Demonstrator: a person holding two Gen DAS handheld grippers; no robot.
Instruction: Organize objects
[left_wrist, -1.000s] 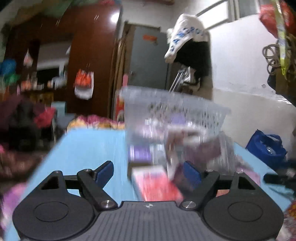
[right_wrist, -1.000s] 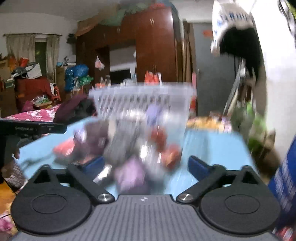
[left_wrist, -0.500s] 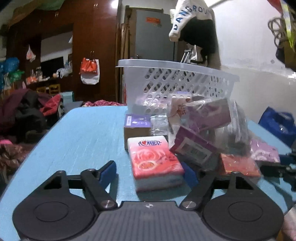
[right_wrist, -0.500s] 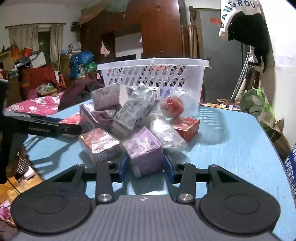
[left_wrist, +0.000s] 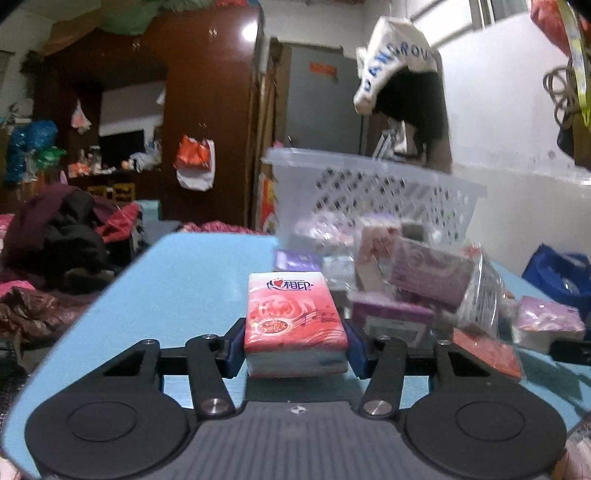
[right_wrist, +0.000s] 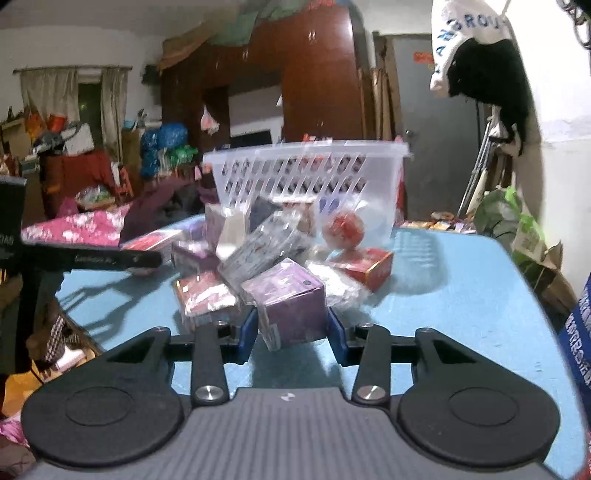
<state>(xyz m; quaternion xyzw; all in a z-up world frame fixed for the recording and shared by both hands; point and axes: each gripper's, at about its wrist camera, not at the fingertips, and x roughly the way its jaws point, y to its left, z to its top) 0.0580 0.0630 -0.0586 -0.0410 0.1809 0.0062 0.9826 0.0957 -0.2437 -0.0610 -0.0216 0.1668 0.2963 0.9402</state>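
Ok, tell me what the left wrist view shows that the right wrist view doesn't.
Only the left wrist view shows the left gripper shut on the red and pink tissue pack.

Only the right wrist view shows the right gripper shut on the purple cardboard box, plus a round red ball against the basket.

Both show the white perforated plastic basket behind the pile of packets on the blue table.

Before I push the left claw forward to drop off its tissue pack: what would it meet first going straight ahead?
The left claw, shut on the red tissue pack, would probably first meet the small purple box, with the white basket behind. Depth is hard to judge.
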